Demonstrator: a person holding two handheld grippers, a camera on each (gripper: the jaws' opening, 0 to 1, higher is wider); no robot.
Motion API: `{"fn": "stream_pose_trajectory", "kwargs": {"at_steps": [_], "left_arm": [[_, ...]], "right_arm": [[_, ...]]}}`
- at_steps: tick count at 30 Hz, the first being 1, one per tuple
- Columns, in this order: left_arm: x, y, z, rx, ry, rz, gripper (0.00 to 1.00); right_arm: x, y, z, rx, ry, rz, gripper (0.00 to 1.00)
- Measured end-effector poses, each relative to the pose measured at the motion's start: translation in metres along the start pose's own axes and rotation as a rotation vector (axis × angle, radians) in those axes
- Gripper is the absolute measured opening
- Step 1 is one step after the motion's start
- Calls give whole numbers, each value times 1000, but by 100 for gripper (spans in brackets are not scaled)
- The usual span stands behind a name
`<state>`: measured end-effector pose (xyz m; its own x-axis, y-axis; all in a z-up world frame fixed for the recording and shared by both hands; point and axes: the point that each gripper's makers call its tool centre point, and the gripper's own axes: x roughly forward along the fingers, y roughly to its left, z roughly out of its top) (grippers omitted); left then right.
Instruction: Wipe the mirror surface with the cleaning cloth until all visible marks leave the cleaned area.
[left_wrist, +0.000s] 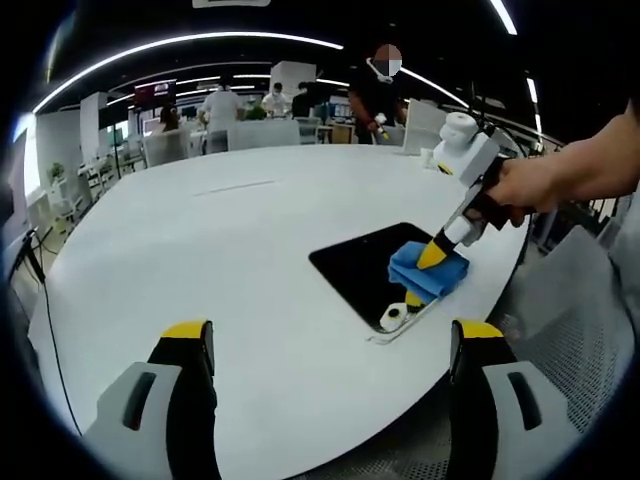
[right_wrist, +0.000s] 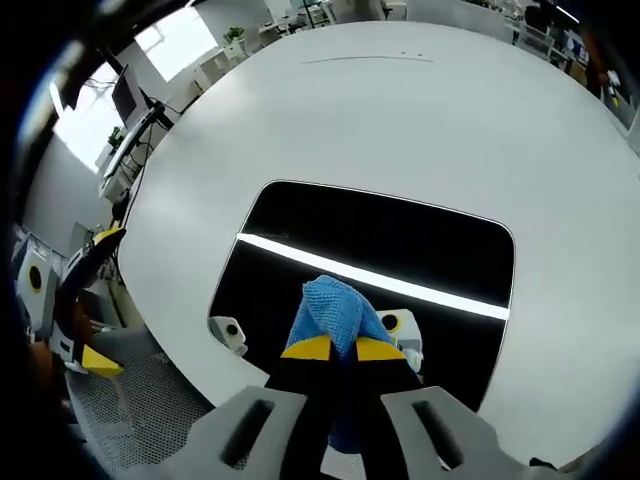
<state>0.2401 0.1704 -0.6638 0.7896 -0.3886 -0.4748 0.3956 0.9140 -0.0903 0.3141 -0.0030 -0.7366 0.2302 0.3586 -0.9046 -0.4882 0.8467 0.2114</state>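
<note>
Yellow-tipped and spread wide, the jaws of the left gripper (left_wrist: 330, 345) hang idle over the near edge of the white table (left_wrist: 200, 240), holding nothing. Move right across the left gripper view and there's the action: the mirror (left_wrist: 365, 262), a dark rounded rectangle lying flat near the table's right edge, with the right gripper (left_wrist: 432, 257) pressed down onto it, a person's hand (left_wrist: 530, 185) driving.

Over to the right gripper view, and the jaws are pinched tight on the cloth (right_wrist: 335, 312), a bunched blue wad sitting on the lower middle of the glass. So we're mid-wipe, I'd say, with the cloth in contact and work left to do.

What next? By my reckoning, a steady sweep across the glass under even pressure, keeping the wad from rolling out of the pinch and staying inside the mirror's edges.

As for the mirror itself: black and glossy, throwing back a bright ceiling light strip (right_wrist: 380, 280) and reflections of the gripper. Whether any marks remain, I can't make out at this size.
</note>
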Motion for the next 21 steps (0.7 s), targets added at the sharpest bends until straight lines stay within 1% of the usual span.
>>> {"fn": "stream_pose_trajectory", "kwargs": {"at_steps": [12,21], "left_arm": [[0,0,1,-5,-1,0,97],[1,0,0,-8,1,-5,97]], "right_arm": [[7,-8,21,-8,3,-11,0],[14,-15,41,-11,-3,-19,0]]}}
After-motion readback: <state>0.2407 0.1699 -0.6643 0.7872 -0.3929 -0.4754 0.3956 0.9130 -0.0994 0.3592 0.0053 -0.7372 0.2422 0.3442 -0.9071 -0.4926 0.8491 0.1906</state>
